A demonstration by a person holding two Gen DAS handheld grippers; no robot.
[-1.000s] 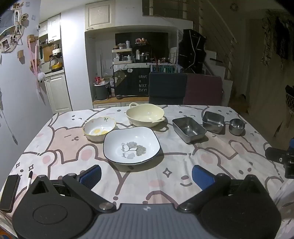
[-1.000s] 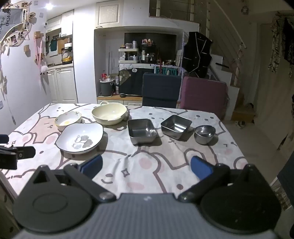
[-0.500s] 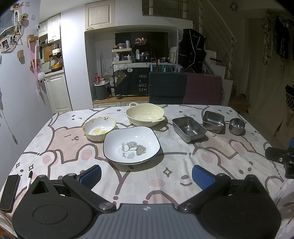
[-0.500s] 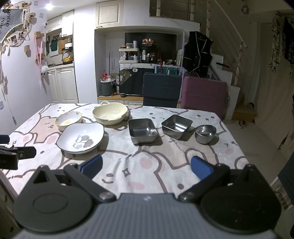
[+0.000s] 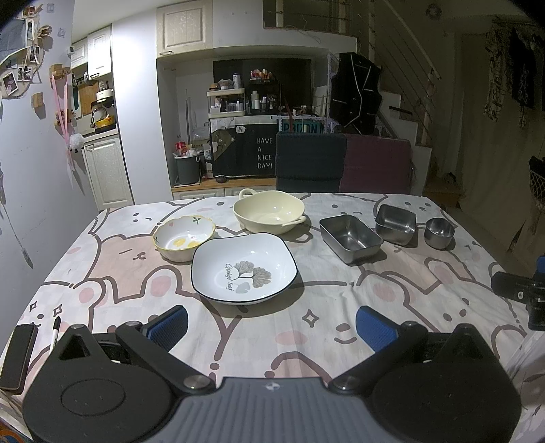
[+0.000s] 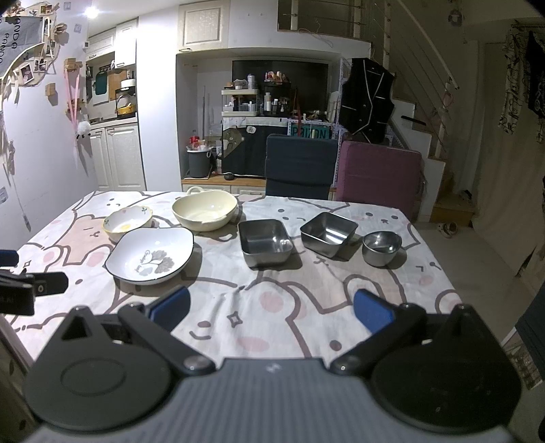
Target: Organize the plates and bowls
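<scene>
Patterned tablecloth (image 5: 136,259), leaf plate (image 5: 243,269), 2 hand-held grippers agape

A dark blue chair (image 6: 299,165) and a purple chair (image 6: 378,177) stand at 12 o'clock behind the bench (image 6: 272,306). White cupboards (image 6: 117,156) are at 10 o'clock. Stairs (image 6: 439,163) climb at 2 o'clock. A ceiling light (image 6: 91,12) shines at 11 o'clock.
</scene>
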